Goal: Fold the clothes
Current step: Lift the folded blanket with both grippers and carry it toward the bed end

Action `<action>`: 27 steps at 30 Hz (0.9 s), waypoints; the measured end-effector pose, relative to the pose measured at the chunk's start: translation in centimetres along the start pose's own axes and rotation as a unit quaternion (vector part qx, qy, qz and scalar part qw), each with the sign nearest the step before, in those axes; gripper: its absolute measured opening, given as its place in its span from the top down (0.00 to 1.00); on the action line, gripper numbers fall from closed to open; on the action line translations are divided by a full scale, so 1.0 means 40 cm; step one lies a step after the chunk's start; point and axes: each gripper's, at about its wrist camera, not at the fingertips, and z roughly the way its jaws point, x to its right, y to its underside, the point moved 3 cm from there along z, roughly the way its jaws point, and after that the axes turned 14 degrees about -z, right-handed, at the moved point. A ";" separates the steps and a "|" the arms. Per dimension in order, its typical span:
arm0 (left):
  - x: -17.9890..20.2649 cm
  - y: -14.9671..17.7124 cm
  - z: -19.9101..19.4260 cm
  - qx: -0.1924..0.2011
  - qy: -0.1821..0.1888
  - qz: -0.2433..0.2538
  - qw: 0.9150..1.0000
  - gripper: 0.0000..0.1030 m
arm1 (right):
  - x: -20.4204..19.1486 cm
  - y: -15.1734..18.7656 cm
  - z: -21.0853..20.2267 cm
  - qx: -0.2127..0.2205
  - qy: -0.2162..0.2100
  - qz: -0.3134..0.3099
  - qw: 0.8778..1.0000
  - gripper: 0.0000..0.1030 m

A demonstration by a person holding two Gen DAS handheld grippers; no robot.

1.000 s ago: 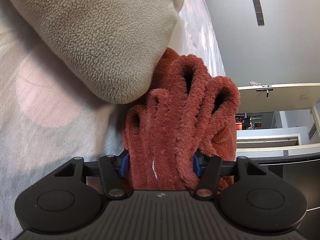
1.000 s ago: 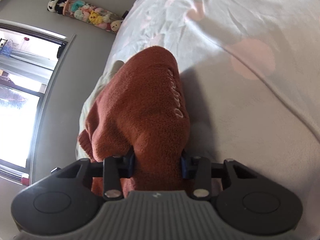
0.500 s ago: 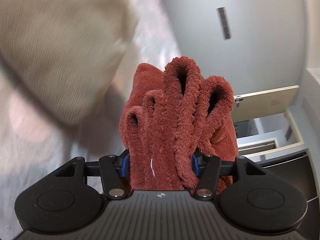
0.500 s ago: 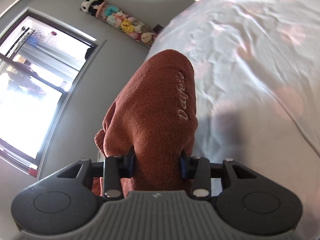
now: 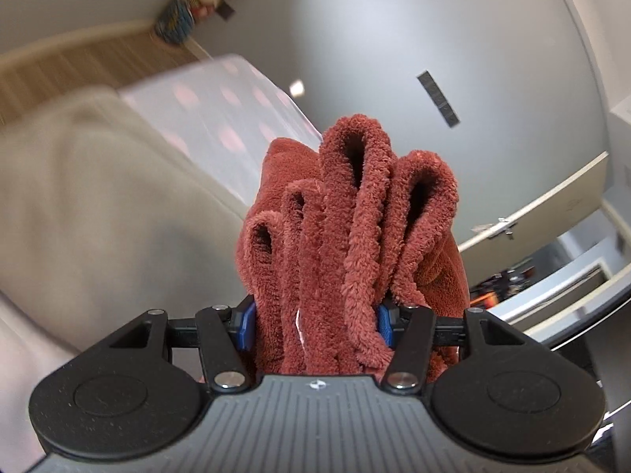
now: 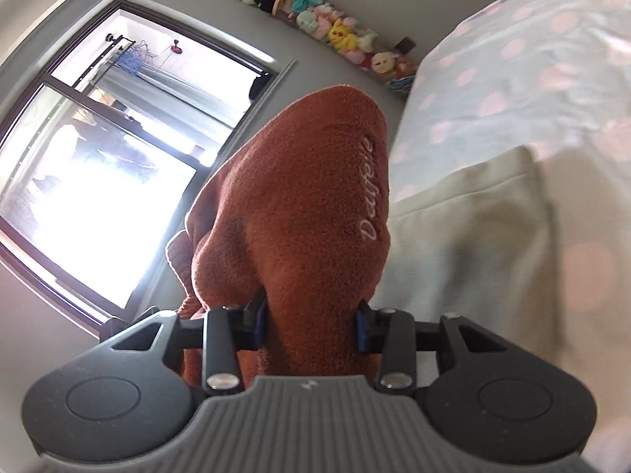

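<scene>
Both grippers clamp the fleece: left gripper [image 5: 315, 325] pinches bunched layers of the rust fleece [image 5: 347, 236], right gripper [image 6: 311, 325] pinches another part, held aloft over the bed [image 6: 512, 79]. Mid-carry, I'd say; next needs a flat landing.

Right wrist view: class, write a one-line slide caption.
Right gripper clamps a rust-red fleece garment with white embroidered script, beside a pink-dotted bedsheet.

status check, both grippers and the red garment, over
Left gripper shut on bunched folds of the red fleece garment. Right gripper shut on its lettered side. Garment held off the bed. Beige fleece lies on the bed alongside.
</scene>
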 end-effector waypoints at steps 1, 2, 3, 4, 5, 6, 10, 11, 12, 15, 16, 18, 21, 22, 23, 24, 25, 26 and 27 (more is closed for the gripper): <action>-0.005 -0.037 -0.011 0.006 -0.008 0.004 1.000 0.49 | -0.013 -0.002 0.049 -0.001 -0.006 0.001 1.000 0.58; -0.009 -0.071 -0.019 0.012 -0.016 0.007 1.000 0.49 | -0.025 -0.003 0.098 -0.003 -0.012 0.001 1.000 0.58; -0.018 -0.104 -0.024 0.017 -0.024 0.010 1.000 0.49 | -0.036 -0.003 0.148 -0.003 -0.016 0.004 1.000 0.58; -0.031 -0.136 -0.028 0.022 -0.032 0.013 0.999 0.49 | -0.045 0.000 0.197 -0.002 -0.019 0.008 1.000 0.58; -0.044 -0.166 -0.029 0.025 -0.039 0.017 0.999 0.49 | -0.051 0.003 0.241 -0.002 -0.021 0.011 1.000 0.58; -0.060 -0.193 -0.028 0.027 -0.044 0.019 0.998 0.49 | -0.053 0.007 0.282 -0.002 -0.021 0.013 1.000 0.58; -0.137 -0.278 -0.026 0.022 -0.054 0.018 0.998 0.49 | -0.055 0.025 0.429 -0.003 -0.020 0.024 1.000 0.57; -0.154 -0.293 -0.022 0.020 -0.055 0.018 0.998 0.49 | -0.051 0.030 0.457 -0.003 -0.017 0.027 0.999 0.57; -0.166 -0.309 -0.008 0.018 -0.053 0.018 0.998 0.49 | -0.045 0.034 0.482 -0.003 -0.014 0.030 0.999 0.57; -0.222 -0.344 0.020 0.015 -0.053 0.007 0.998 0.49 | -0.018 0.042 0.549 -0.007 -0.008 0.037 0.999 0.57; -0.240 -0.355 0.033 0.013 -0.055 0.001 0.998 0.49 | -0.009 0.044 0.569 -0.011 -0.005 0.039 0.999 0.57; -0.283 -0.368 0.032 0.011 -0.058 -0.008 0.998 0.49 | 0.011 0.050 0.601 -0.021 0.001 0.042 0.999 0.57; -0.336 -0.377 0.065 0.006 -0.059 -0.018 0.998 0.48 | 0.039 0.061 0.631 -0.029 0.009 0.039 0.999 0.57; -0.351 -0.378 0.077 0.004 -0.060 -0.021 0.998 0.48 | 0.047 0.065 0.640 -0.032 0.012 0.037 0.999 0.57; -0.368 -0.377 0.087 0.002 -0.062 -0.026 0.998 0.48 | 0.055 0.068 0.648 -0.035 0.014 0.036 0.999 0.57; -0.385 -0.375 0.095 0.001 -0.067 -0.031 0.997 0.48 | 0.063 0.072 0.656 -0.039 0.016 0.036 0.998 0.57; -0.401 -0.372 0.101 0.001 -0.072 -0.037 0.997 0.48 | 0.070 0.075 0.664 -0.043 0.018 0.035 0.998 0.57; -0.415 -0.372 0.108 0.002 -0.074 -0.042 0.996 0.48 | 0.077 0.079 0.672 -0.046 0.020 0.035 0.998 0.57; -0.427 -0.374 0.114 0.005 -0.075 -0.045 0.996 0.48 | 0.084 0.082 0.680 -0.050 0.022 0.035 0.998 0.56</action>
